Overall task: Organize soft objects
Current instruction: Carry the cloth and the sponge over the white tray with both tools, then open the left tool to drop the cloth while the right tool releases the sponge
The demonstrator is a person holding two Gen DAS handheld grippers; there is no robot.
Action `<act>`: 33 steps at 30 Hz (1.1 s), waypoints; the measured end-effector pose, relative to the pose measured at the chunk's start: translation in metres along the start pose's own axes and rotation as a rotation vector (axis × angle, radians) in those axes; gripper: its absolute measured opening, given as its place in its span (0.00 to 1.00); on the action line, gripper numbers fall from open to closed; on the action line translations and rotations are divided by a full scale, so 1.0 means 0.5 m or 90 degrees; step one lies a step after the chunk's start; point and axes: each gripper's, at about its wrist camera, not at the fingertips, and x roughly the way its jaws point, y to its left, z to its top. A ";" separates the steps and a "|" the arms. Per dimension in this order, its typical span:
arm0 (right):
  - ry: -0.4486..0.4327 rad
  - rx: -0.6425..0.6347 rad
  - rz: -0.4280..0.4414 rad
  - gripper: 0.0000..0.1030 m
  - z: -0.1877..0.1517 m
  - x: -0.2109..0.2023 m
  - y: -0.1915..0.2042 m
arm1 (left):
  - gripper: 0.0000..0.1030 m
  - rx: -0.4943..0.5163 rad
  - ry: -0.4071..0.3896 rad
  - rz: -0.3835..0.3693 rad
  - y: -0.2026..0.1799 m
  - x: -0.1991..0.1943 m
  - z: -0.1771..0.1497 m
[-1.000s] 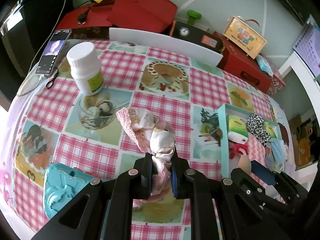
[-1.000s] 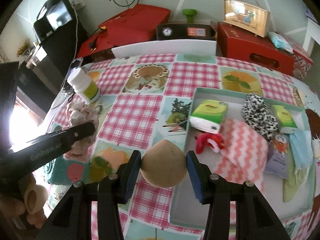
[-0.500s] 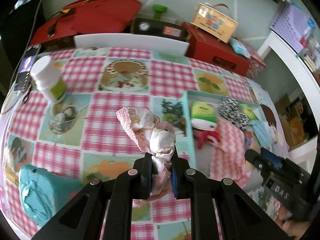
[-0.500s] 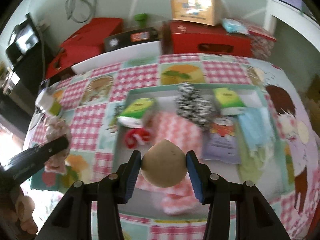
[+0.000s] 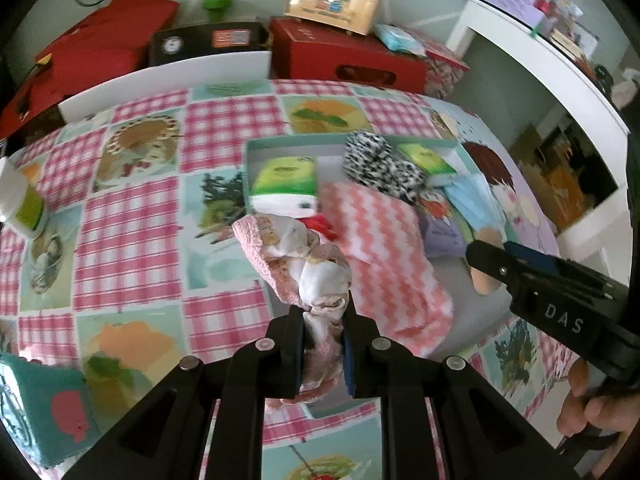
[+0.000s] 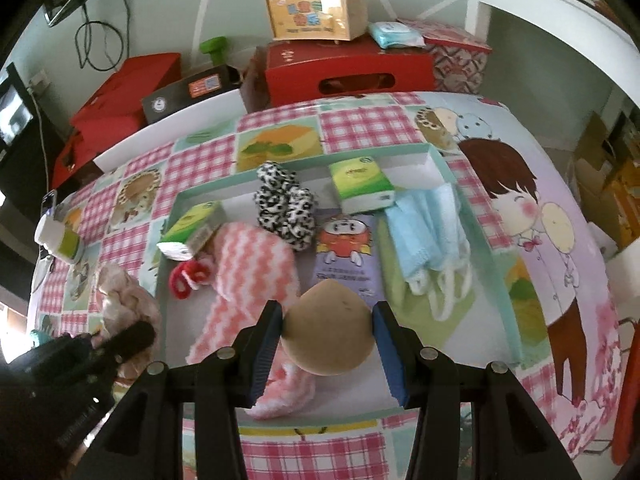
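My left gripper [image 5: 322, 344] is shut on a bunched pink and white cloth [image 5: 304, 264], held above the left edge of the teal tray [image 5: 280, 145]. My right gripper [image 6: 328, 344] is shut on a tan teardrop sponge [image 6: 328, 336], held over the tray's front part [image 6: 440, 168]. The tray holds a pink zigzag towel [image 6: 256, 264], a black-and-white spotted scrunchie [image 6: 284, 208], two green tissue packs [image 6: 360, 184], a purple packet [image 6: 346, 252], blue masks [image 6: 428, 236] and a red item [image 6: 186, 280]. The cloth also shows in the right wrist view [image 6: 124, 300].
A white pill bottle [image 5: 18, 204] stands at the table's left. A teal block [image 5: 36, 404] lies at the front left. Red boxes [image 6: 348, 68], a black case [image 5: 208, 42] and a wooden case [image 6: 316, 12] line the back behind a white board.
Both grippers have moved right with their loads. The left gripper went from mid-table to the tray's left edge; the right gripper moved from beside the tray to over it.
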 end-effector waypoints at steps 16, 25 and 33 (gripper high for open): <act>0.037 -0.013 -0.018 0.49 -0.012 0.035 0.005 | 0.60 0.010 -0.013 -0.022 -0.012 0.018 -0.001; 0.045 -0.025 -0.019 0.54 -0.010 0.033 0.015 | 0.79 0.012 -0.041 -0.008 0.008 -0.028 0.003; 0.040 -0.046 -0.031 0.93 -0.026 0.014 0.032 | 0.94 -0.032 -0.058 0.032 0.067 -0.068 -0.009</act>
